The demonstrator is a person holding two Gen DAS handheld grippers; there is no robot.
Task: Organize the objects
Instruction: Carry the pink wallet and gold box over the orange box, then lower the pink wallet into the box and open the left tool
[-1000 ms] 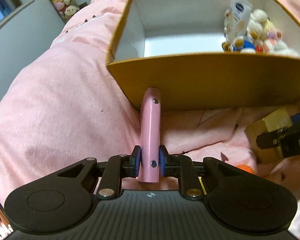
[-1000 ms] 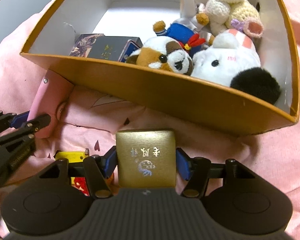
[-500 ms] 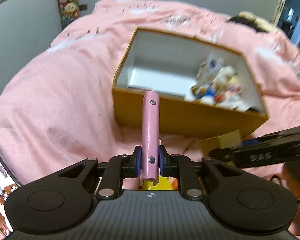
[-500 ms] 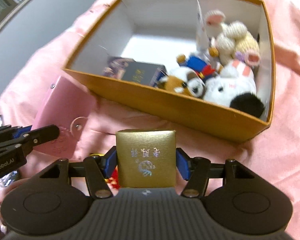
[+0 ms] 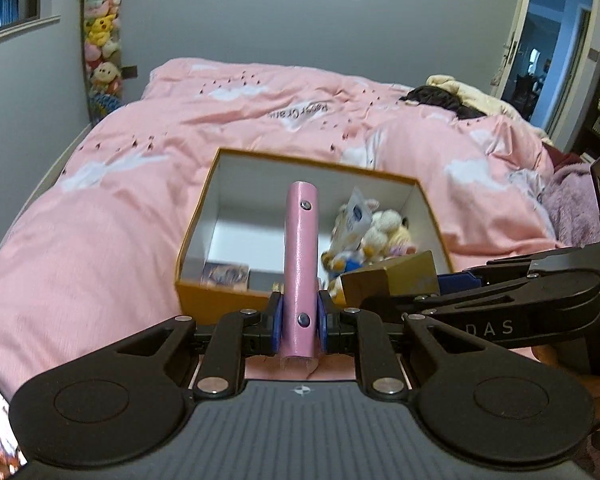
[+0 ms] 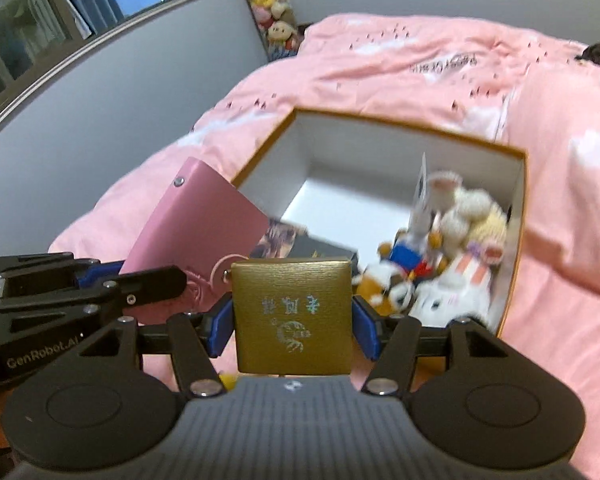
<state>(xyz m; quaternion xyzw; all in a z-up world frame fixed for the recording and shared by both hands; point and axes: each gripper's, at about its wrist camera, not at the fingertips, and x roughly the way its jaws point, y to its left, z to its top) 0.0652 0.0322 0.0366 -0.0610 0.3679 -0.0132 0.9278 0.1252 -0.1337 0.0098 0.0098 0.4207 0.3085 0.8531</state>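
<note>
Pink bedding (image 5: 112, 248) bears the open box (image 5: 204, 216); your left gripper (image 5: 299, 322) clamps the pink case (image 5: 300, 248) edge-on, your right gripper (image 6: 293, 330) clamps the gold box (image 6: 292, 312), both raised to clear its rim.

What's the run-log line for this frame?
left gripper: shut on flat pink case | right gripper: shut on gold square box | orange-rimmed open box: ahead

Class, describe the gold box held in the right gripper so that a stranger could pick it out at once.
Start at the open orange cardboard box on the pink quilt. Just before its near wall, the right gripper is clamped on a small square brushed-gold box. Unlike the flat pink binder beside it, it bears silver characters.
</note>
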